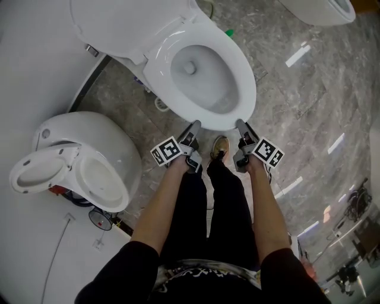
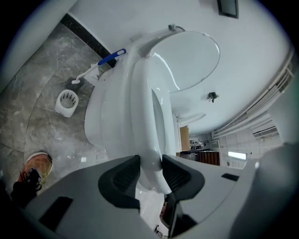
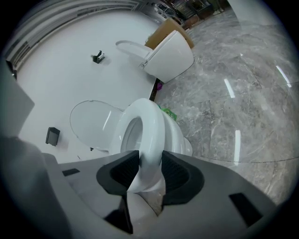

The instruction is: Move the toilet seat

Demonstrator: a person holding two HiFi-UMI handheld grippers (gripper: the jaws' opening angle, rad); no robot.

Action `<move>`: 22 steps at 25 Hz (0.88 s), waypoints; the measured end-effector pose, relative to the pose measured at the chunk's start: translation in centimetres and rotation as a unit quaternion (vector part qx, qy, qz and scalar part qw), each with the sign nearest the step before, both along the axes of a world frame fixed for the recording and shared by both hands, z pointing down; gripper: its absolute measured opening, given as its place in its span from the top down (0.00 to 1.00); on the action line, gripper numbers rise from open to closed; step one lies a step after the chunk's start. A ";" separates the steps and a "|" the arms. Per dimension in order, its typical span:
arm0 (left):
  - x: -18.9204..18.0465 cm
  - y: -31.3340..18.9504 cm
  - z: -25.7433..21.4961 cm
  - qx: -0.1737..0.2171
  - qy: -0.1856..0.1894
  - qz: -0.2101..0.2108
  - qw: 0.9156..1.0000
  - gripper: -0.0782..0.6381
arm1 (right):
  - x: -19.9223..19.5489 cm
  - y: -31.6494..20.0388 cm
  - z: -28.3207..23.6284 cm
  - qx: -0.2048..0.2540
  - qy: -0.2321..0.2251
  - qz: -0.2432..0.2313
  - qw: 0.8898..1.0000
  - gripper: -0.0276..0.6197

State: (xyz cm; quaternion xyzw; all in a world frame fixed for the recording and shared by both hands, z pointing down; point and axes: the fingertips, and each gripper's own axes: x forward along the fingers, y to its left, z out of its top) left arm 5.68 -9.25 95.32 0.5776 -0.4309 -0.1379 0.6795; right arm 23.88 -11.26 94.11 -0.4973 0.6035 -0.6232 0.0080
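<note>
Item 1. Floor (image 1: 297, 107): grey veined stone, glossy, with strips of reflected light.

Item 2. Toilet (image 1: 151, 71): white, set against a white wall. Bowl open towards the person standing at its front.

Item 3. Neighbouring toilets: one (image 1: 89, 154) at the person's left, well apart. Another (image 1: 320, 9) is only partly in view at the far edge.

Item 4. Lid (image 1: 119, 24): raised, leaning back towards the wall.

Item 5. Toilet seat (image 1: 248, 89): white ring, lying down on the bowl rim, front edge towards the person.

Item 6. Left gripper (image 1: 195, 126): clamped on the seat's front edge, left of centre. Its ribbed pads (image 2: 125, 176) press the ring from both sides.

Item 7. Right gripper (image 1: 240, 124): likewise clenched on the front edge, right of centre. Its pads (image 3: 174, 173) are tight against the ring.

Item 8. Shoe (image 1: 219, 146): tan, on the floor between the two grippers.

Item 9. Toilet brush (image 2: 112, 57), blue handle, beside the bowl's base, with a white holder (image 2: 67, 102) near it.

Step in hand, as judged: both grips are made and the lift has not begun.

Next move, as judged: raise both grippers together, swinging the front edge up and back about the rear hinge towards the lid. Hold both at the same height so the ring does not twist, and grip firmly, since the smooth surface looks likely to slip
</note>
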 end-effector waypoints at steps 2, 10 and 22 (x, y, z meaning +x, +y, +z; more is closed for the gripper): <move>-0.1 -0.1 -0.9 0.005 0.012 -0.010 1.000 0.67 | -0.1 0.0 -1.2 0.006 -0.001 -0.007 1.000 0.72; -0.3 -0.7 -6.4 0.036 0.038 -0.028 0.998 0.65 | -0.8 -0.9 -8.6 0.048 -0.003 -0.026 0.998 0.73; -2.5 -3.8 -16.8 0.077 0.112 -0.135 0.982 0.62 | -4.9 -4.1 -20.5 0.135 -0.028 -0.075 0.988 0.73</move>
